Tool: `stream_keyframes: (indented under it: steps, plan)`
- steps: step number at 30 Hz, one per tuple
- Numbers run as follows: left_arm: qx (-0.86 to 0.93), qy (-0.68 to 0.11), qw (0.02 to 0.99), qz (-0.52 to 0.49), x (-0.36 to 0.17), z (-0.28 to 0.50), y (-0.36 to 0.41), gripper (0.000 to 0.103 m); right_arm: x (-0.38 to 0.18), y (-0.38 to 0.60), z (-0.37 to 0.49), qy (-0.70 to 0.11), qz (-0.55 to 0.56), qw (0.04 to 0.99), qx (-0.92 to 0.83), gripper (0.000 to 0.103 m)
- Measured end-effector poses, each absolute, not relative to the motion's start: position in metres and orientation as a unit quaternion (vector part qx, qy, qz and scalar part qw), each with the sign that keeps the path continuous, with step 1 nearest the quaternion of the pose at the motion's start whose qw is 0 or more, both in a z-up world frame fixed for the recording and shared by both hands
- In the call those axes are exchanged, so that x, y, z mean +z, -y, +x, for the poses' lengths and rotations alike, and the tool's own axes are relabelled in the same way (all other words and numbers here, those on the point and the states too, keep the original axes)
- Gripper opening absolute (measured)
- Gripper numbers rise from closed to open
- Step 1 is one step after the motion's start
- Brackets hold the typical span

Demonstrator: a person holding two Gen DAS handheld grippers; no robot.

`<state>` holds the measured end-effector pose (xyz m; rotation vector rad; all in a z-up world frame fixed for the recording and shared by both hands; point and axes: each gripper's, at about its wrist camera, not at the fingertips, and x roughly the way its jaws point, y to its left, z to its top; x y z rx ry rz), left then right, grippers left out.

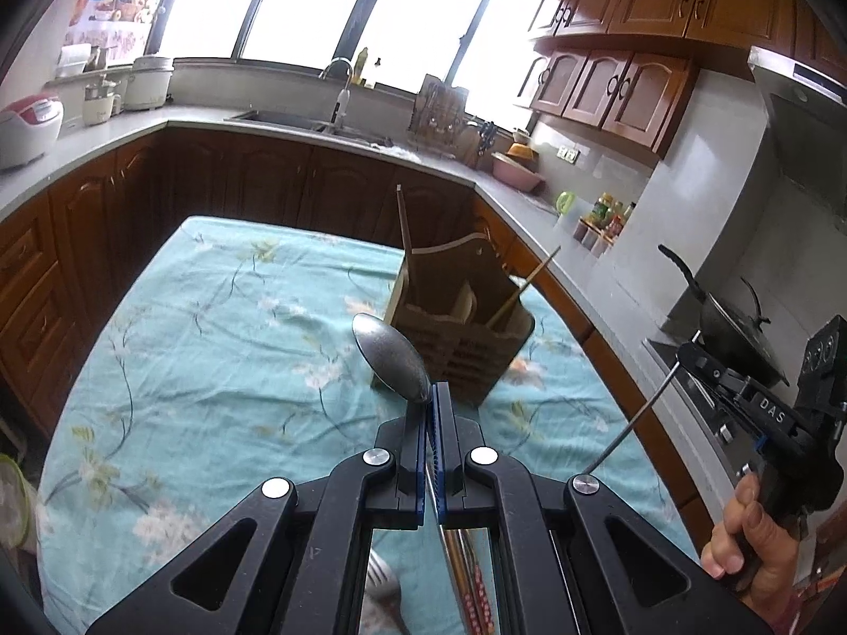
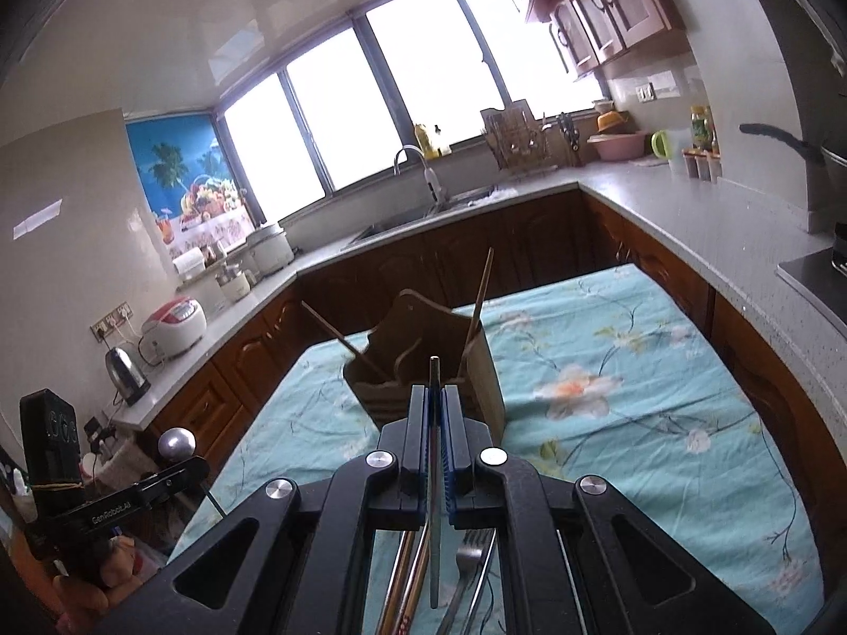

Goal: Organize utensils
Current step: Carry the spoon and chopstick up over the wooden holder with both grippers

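Observation:
My left gripper [image 1: 433, 397] is shut on a metal spoon [image 1: 392, 359], bowl up and forward, held above the table near the wooden utensil holder [image 1: 458, 328]. The holder has compartments and two wooden chopsticks [image 1: 406, 243] standing in it. My right gripper [image 2: 435, 397] is shut on a thin metal utensil handle [image 2: 434, 476], its tip pointing at the holder [image 2: 423, 370]. The right gripper also shows at the right edge of the left wrist view [image 1: 741, 397]. A fork [image 2: 468, 566] and chopsticks [image 2: 407, 582] lie on the cloth below the right gripper.
The table carries a teal floral cloth [image 1: 212, 344]. Wooden cabinets and a grey counter [image 1: 132, 132] wrap around it, with a sink [image 1: 296, 119], rice cookers [image 1: 26, 129] and a stove with a wok [image 1: 736, 333] at the right.

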<state>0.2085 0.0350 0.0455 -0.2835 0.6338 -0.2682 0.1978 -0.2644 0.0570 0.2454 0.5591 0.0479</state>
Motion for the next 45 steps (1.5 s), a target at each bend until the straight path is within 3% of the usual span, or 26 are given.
stream_keyframes:
  steps: [20,28,45]
  plan:
    - [-0.109,-0.212,0.960,-0.144,0.067,0.291,-0.029,0.000,0.098,0.282,0.250,-0.179,0.132,0.975,0.012,0.004]
    - [-0.084,-0.189,0.971,-0.123,0.049,0.341,-0.004,0.000,0.111,0.285,0.289,-0.134,0.124,0.983,-0.009,0.004]
    - [-0.068,-0.244,0.965,-0.071,-0.022,0.431,0.055,0.001,0.031,0.295,0.341,-0.192,0.140,0.971,-0.014,0.004]
